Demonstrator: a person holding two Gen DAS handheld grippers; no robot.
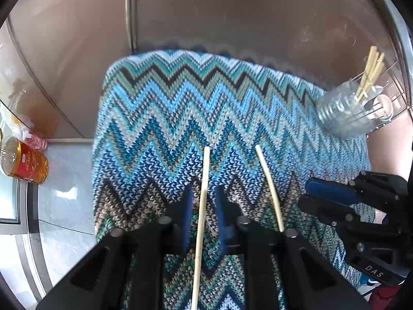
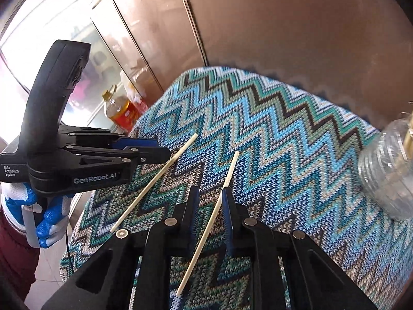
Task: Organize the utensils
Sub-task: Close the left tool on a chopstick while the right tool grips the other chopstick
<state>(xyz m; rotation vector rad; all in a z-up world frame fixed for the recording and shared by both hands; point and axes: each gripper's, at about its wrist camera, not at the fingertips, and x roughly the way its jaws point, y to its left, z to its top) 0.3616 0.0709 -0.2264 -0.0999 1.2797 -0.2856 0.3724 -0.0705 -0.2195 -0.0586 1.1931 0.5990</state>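
Note:
Two pale wooden chopsticks lie on a blue zigzag knit cloth [image 1: 165, 118]. The left chopstick [image 1: 202, 206] runs between the open jaws of my left gripper [image 1: 204, 199], untouched by the pads; it also shows in the right wrist view [image 2: 155, 180]. The right chopstick [image 1: 269, 188] lies between the open jaws of my right gripper [image 2: 209, 201], close to the right pad [image 2: 227, 217]. My right gripper also shows at the right of the left wrist view [image 1: 309, 193]. A clear glass jar [image 1: 346, 108] with several chopsticks lies tilted at the cloth's far right.
A brown cabinet wall [image 1: 232, 13] rises behind the cloth. A bottle of amber oil [image 1: 25, 165] with a red label stands on the floor at the left. A wire rack [image 1: 392, 95] sits behind the jar. A gloved hand [image 2: 49, 219] holds the left gripper.

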